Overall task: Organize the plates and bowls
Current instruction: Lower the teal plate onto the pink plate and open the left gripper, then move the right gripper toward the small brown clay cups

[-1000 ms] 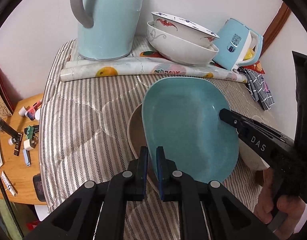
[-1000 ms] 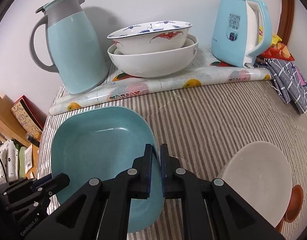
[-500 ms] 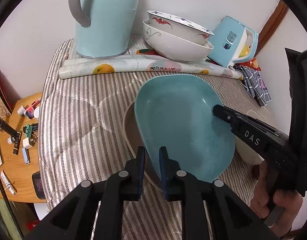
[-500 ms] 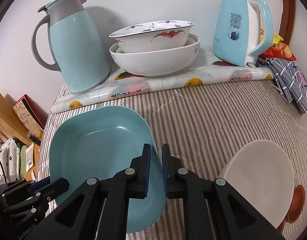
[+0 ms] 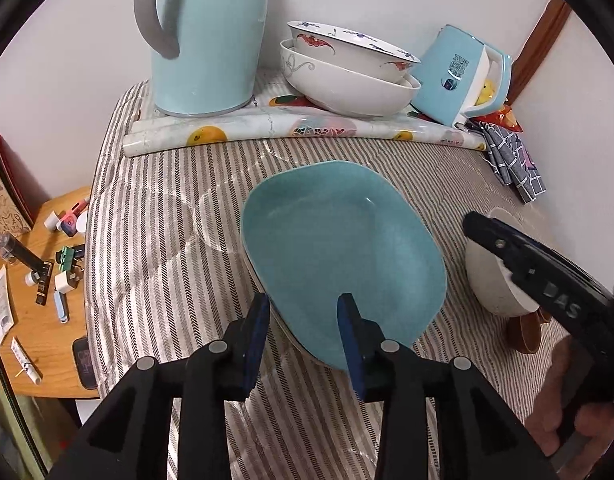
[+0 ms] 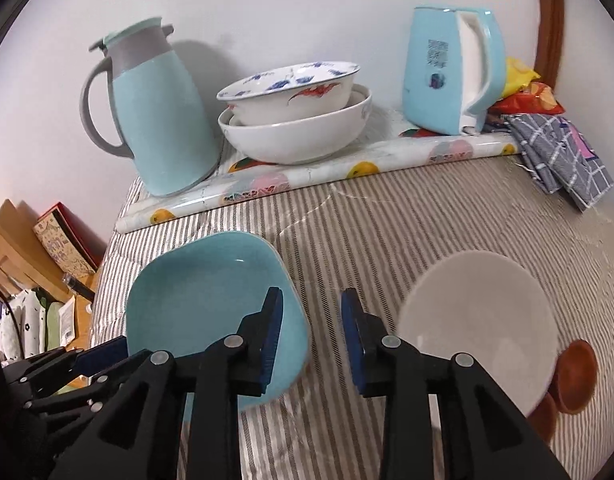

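With both tongs' jaws just opening, left tongs point(image 5: 303, 332) straddle the near rim of the teal plate point(image 5: 343, 248) unclamped; right tongs point(image 6: 311, 330) empty. Plate rests on a beige dish mid-bench point(image 5: 155, 240). Risk: a withdrawing pad catches the rim, skidding the plate

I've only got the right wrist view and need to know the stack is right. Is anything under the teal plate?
Observer: Yes, a beige plate shows its rim beneath the teal plate.
Operator: Is the left gripper gripping it?
Observer: No. Its jaws have just been opening; the plate's near rim lies between them, unpressed.
Operator: Anything near the side table's edge?
Observer: A dark phone lies there.
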A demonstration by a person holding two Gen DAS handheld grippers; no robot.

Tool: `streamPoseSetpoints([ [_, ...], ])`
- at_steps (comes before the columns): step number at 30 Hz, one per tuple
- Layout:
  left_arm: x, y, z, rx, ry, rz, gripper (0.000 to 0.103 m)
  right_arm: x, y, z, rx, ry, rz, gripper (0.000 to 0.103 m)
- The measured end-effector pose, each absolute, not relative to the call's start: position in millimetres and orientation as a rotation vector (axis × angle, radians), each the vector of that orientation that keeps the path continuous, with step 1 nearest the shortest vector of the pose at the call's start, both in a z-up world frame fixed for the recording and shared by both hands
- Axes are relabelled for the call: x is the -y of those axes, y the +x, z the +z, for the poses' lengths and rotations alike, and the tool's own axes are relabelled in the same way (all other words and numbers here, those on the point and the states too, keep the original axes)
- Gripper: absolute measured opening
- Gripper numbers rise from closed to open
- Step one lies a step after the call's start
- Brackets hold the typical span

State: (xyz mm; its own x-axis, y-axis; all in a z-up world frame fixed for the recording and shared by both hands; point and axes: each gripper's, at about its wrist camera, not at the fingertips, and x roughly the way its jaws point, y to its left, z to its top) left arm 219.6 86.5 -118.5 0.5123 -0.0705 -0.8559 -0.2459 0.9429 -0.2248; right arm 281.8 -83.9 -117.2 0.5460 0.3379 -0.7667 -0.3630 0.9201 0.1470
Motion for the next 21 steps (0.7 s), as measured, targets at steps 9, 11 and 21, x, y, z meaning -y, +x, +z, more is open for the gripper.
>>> streamPoseSetpoints([
  [9,-70,209,-104,-1.004,-0.303,0.126,0.038,132,256,-94,-0.855,-0.008,0.362,0.048],
  [11,-65,205,-99,-0.993,-0.290,0.129,0.045,145,248,-90,-0.845,-0.006,0.339,0.049],
  [21,-18,191,-81,-0.958,-0.244,0.052,0.045,219,214,-88,-0.815,0.056,0.227,0.056],
])
